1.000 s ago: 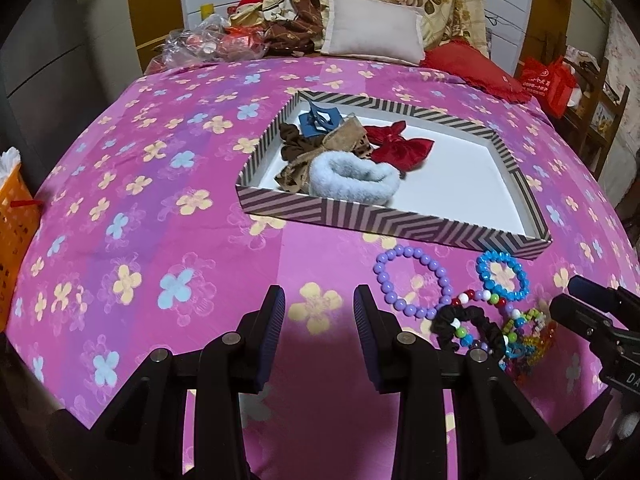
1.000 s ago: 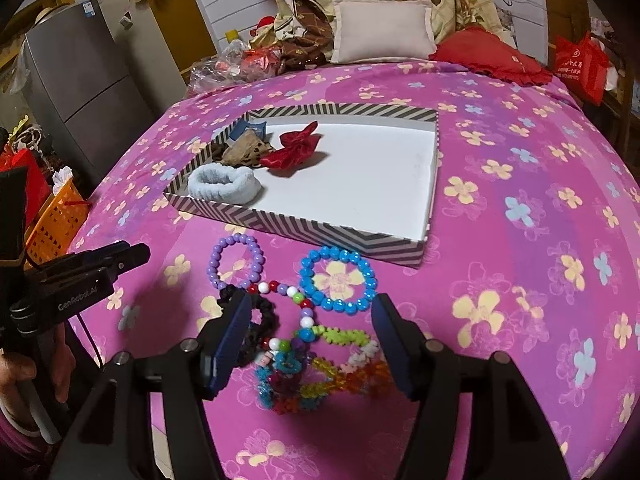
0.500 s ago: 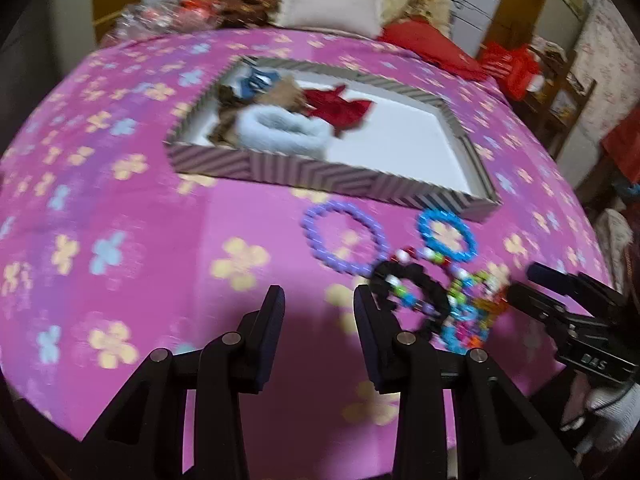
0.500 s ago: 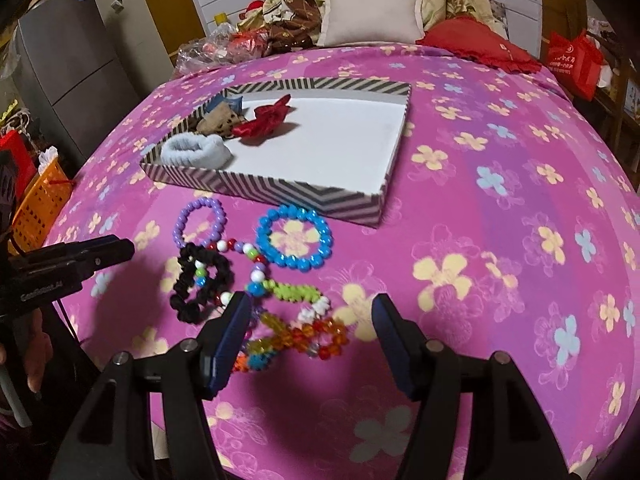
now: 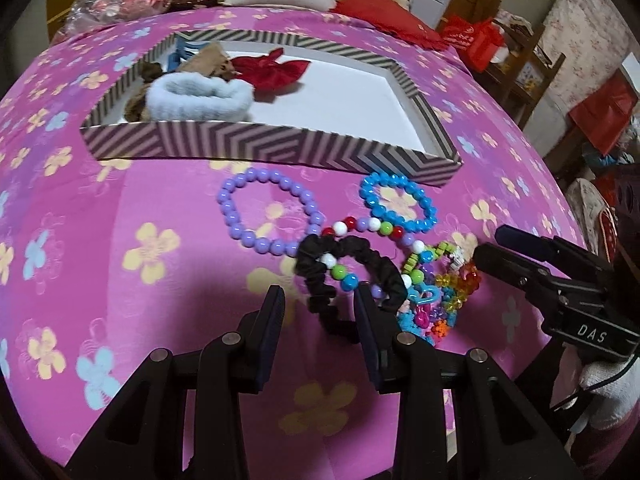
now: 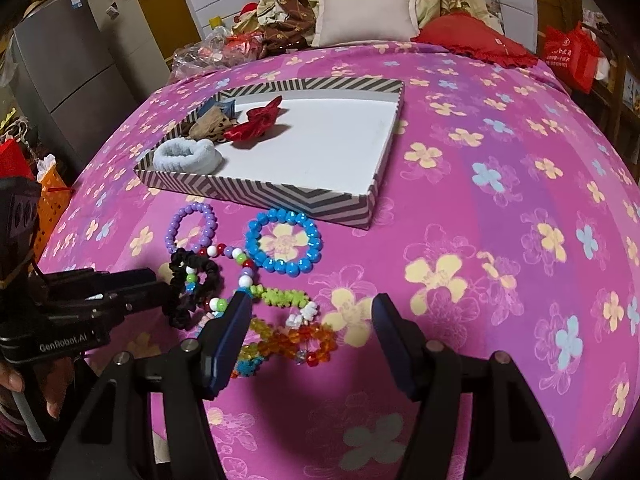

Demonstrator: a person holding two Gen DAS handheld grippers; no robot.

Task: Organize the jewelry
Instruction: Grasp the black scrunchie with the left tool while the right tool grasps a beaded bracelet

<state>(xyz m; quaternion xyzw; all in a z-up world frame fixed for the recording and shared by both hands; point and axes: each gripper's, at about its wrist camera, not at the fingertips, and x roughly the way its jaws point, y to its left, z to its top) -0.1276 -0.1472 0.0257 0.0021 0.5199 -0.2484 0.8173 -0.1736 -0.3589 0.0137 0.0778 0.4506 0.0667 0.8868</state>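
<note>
The striped tray [image 6: 280, 196] lay on the pink flowered bed [image 6: 480, 200], holding a pale blue scrunchie [image 6: 187, 156] and a red bow [image 6: 256, 122]. Just before the tray's near wall sat a blue bead bracelet [image 6: 283, 247], a purple one [image 6: 192, 226] and a black scrunchie [image 6: 194, 284]. The right tongs [image 6: 308, 336] hung spread wide over amber beads [image 6: 296, 340].

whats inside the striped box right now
In the striped box: a pale blue fuzzy scrunchie, a red scrunchie, a tan one and something blue at the back. Whatever lies beneath that pile is hidden.
</note>
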